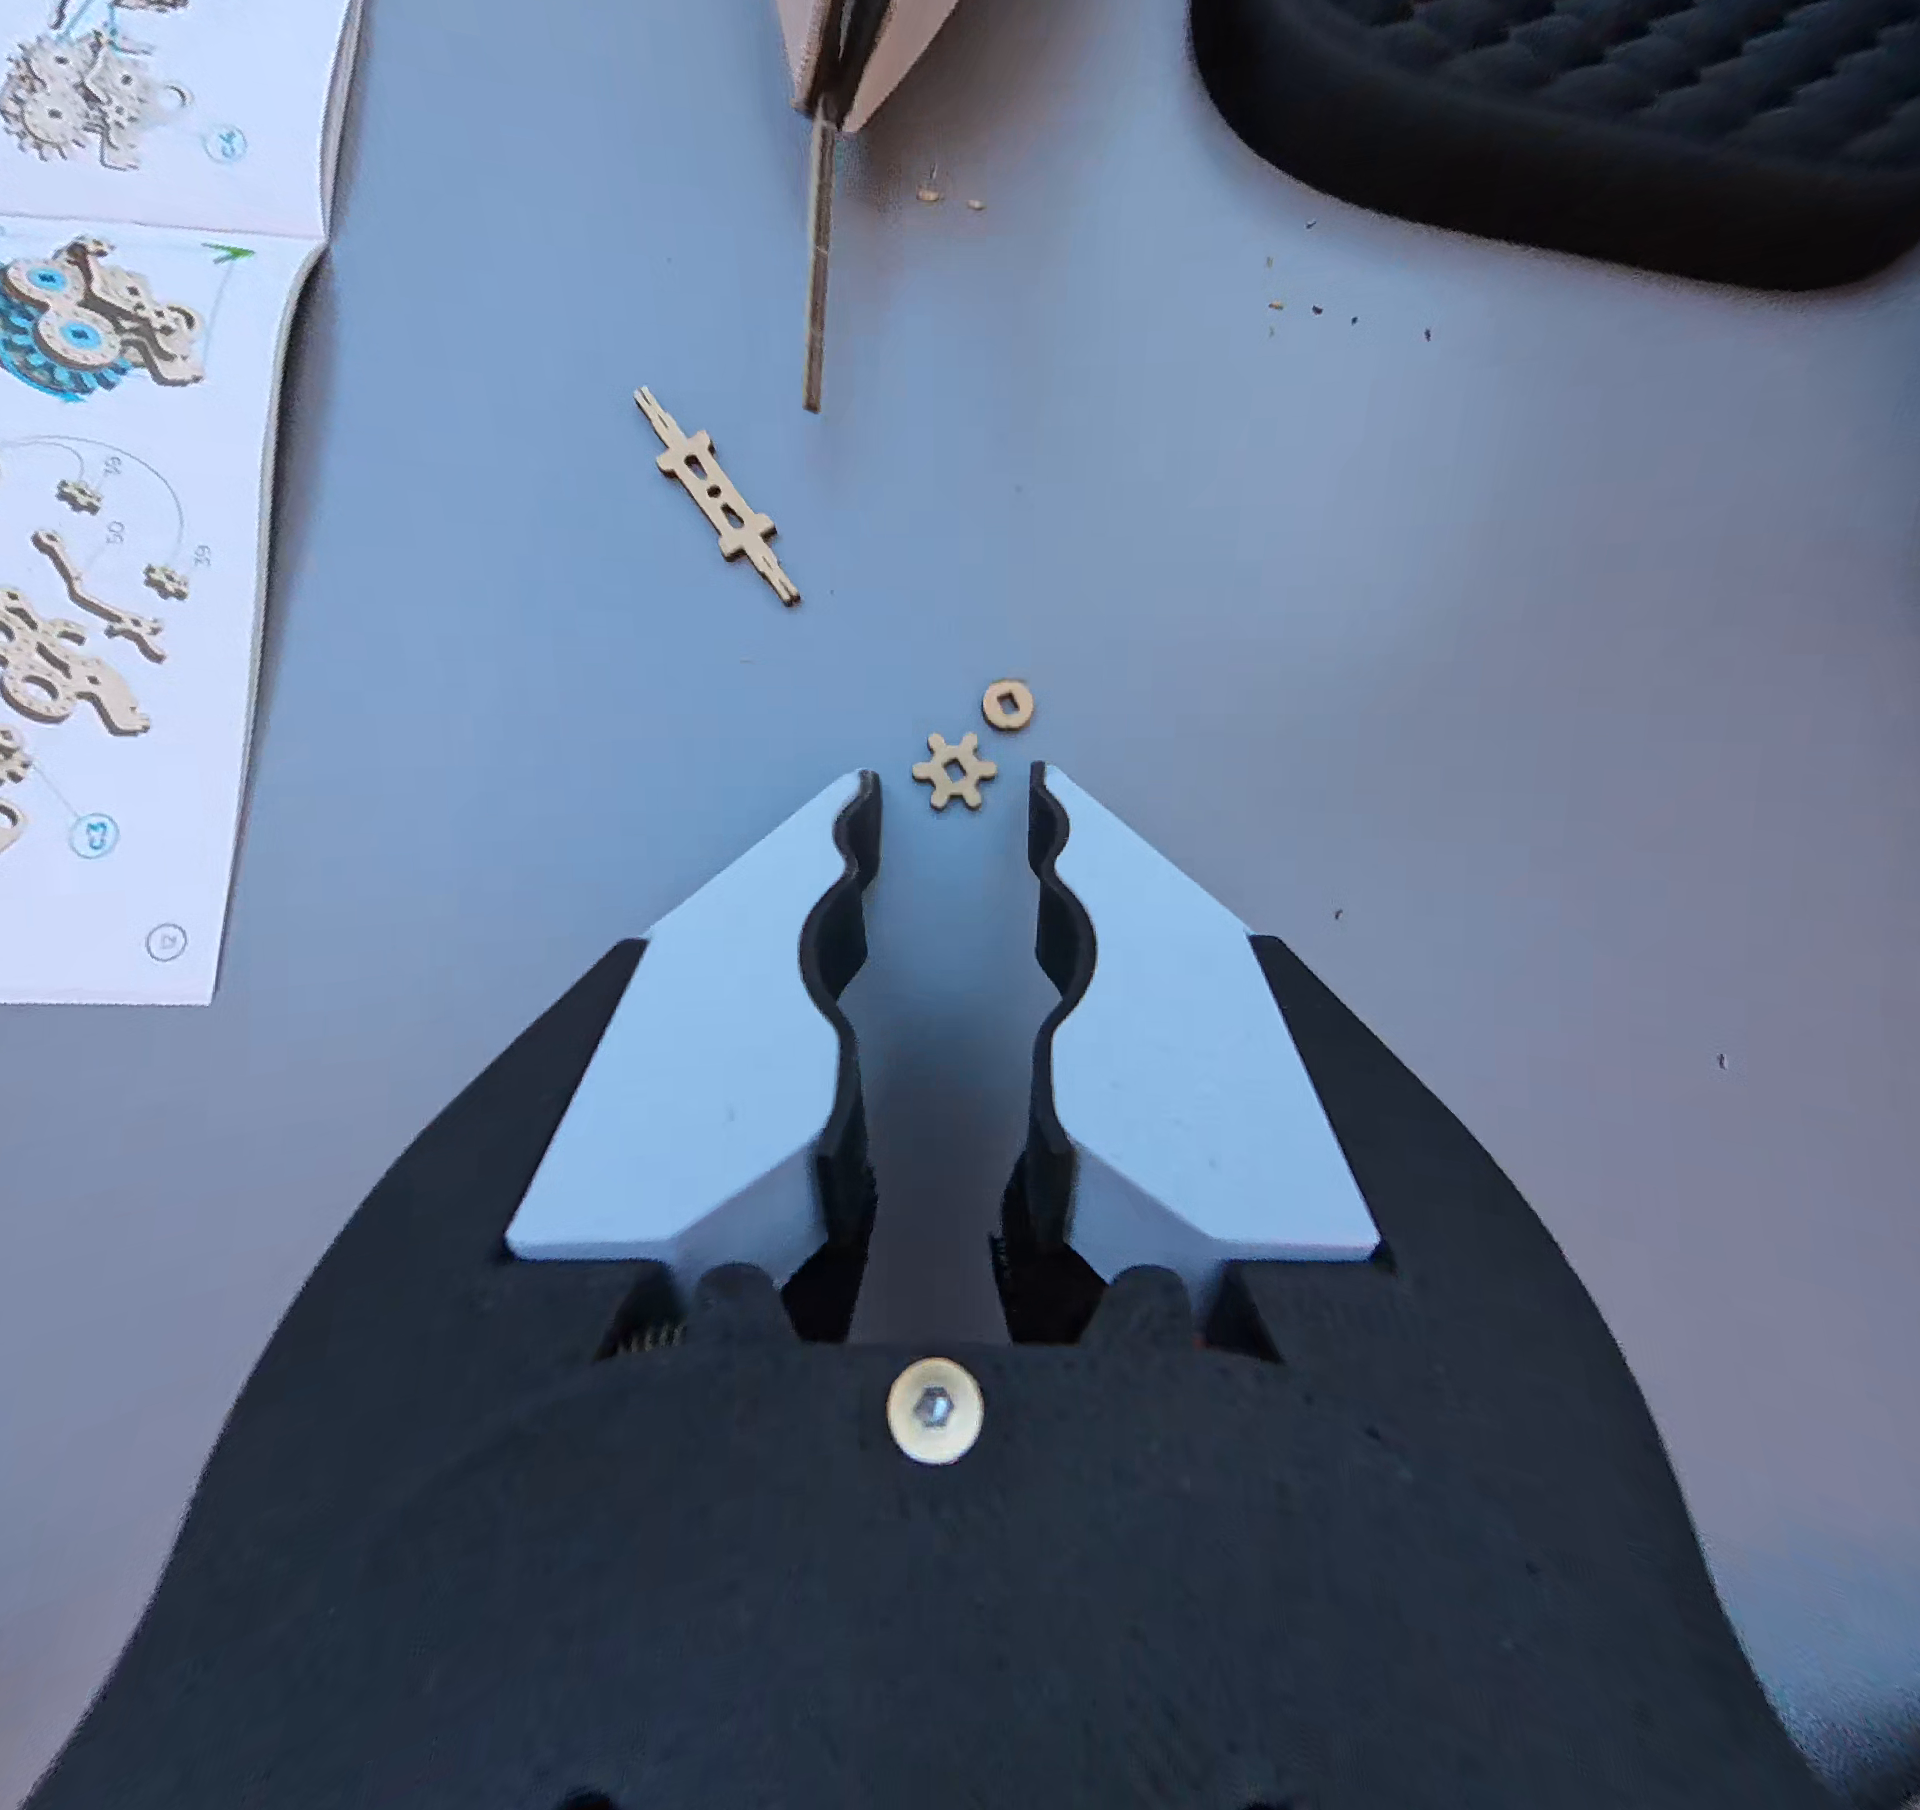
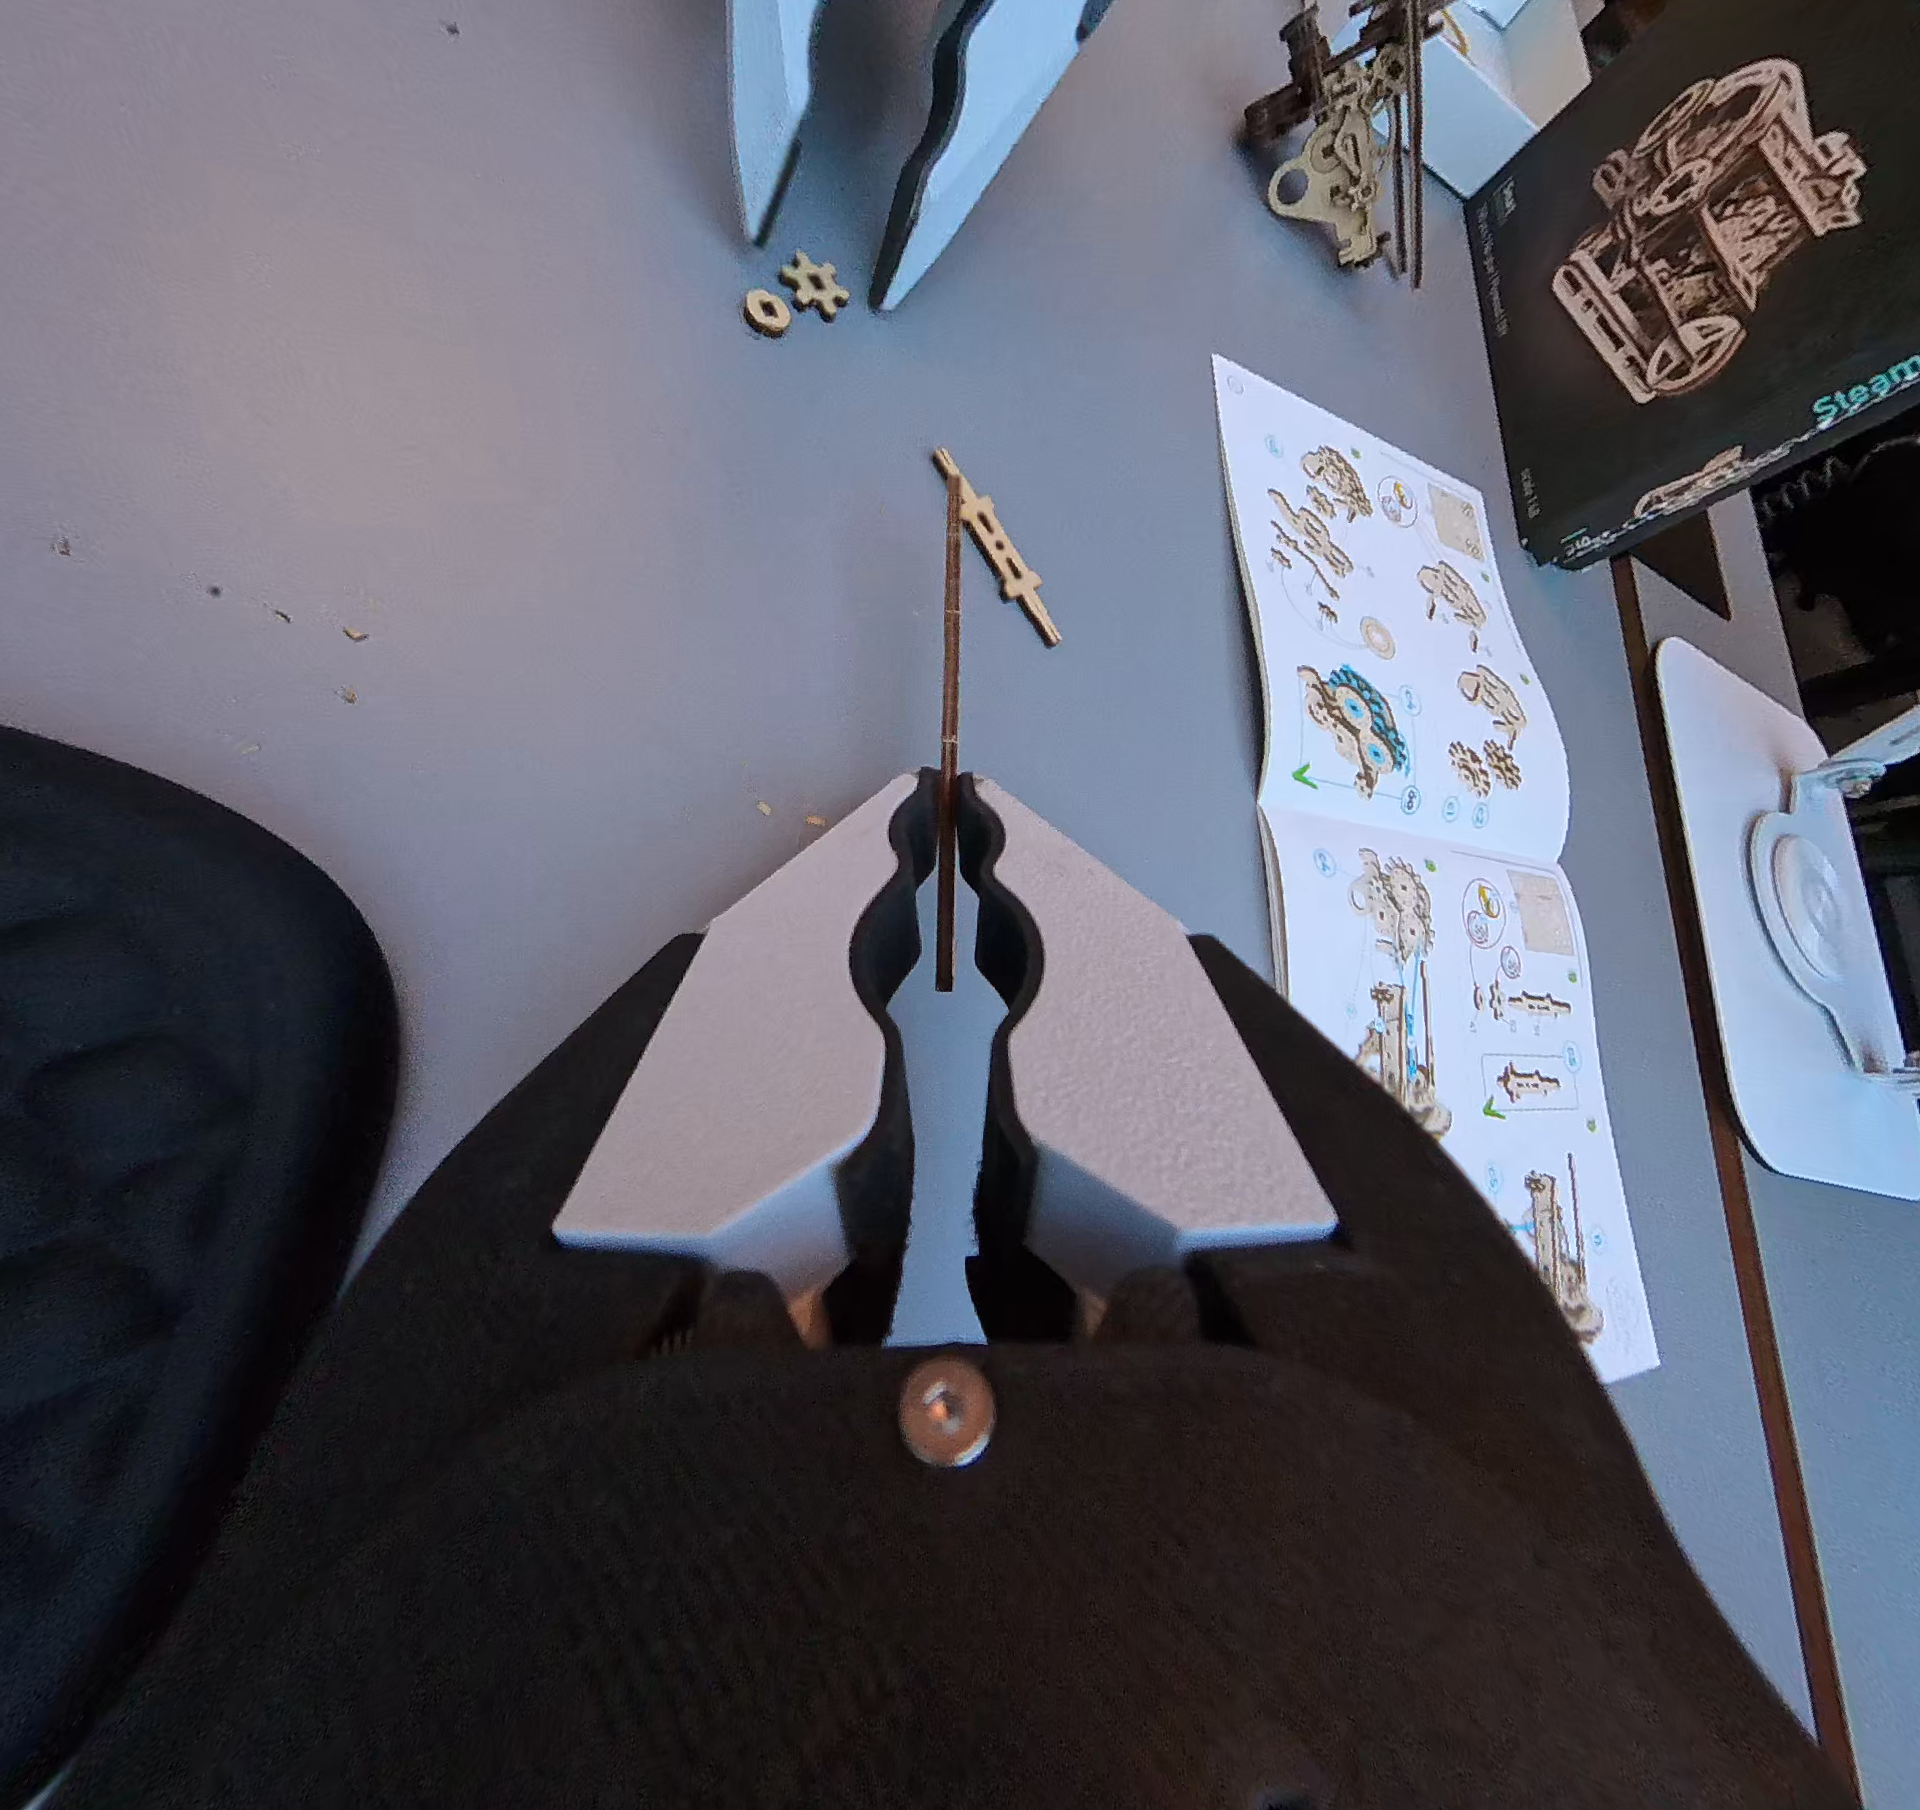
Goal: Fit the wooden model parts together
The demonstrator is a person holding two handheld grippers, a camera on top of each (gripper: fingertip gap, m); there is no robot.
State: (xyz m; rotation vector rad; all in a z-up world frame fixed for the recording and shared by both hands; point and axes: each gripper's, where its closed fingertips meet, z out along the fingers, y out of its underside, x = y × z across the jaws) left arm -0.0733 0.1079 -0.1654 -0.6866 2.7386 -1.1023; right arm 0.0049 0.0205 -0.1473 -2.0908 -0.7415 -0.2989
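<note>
A small wooden gear (image 1: 954, 771) and a round wooden washer (image 1: 1007, 705) lie on the grey table (image 1: 1351, 669). My left gripper (image 1: 954, 792) is open, its fingertips either side of the gear. A flat notched wooden axle piece (image 1: 717, 498) lies further off to the left. My right gripper (image 2: 947, 781) is shut on a thin wooden strip (image 2: 950, 638) held edge-on, pointing forward. In the right wrist view the gear (image 2: 815, 286), washer (image 2: 767, 311) and axle piece (image 2: 997, 547) lie ahead, with the left gripper's fingers (image 2: 764, 46) by the gear. In the left wrist view the right gripper (image 1: 831, 98) holds the strip (image 1: 818, 274).
An open instruction booklet (image 1: 135, 534) lies at the left, and shows in the right wrist view (image 2: 1403, 825). A black foam pad (image 1: 1579, 46) sits far right. A part-built wooden model (image 2: 1340, 129), a dark kit box (image 2: 1714, 233) and a white tray (image 2: 1766, 929) stand at the right edge. Some 12 centimetres of space lies between my two pairs of fingers. The flat notched wooden axle piece (image 1: 717, 498) sits 6 centimetres or so from the ends of my left fingers. Look for it in the right wrist view (image 2: 994, 531) too.
</note>
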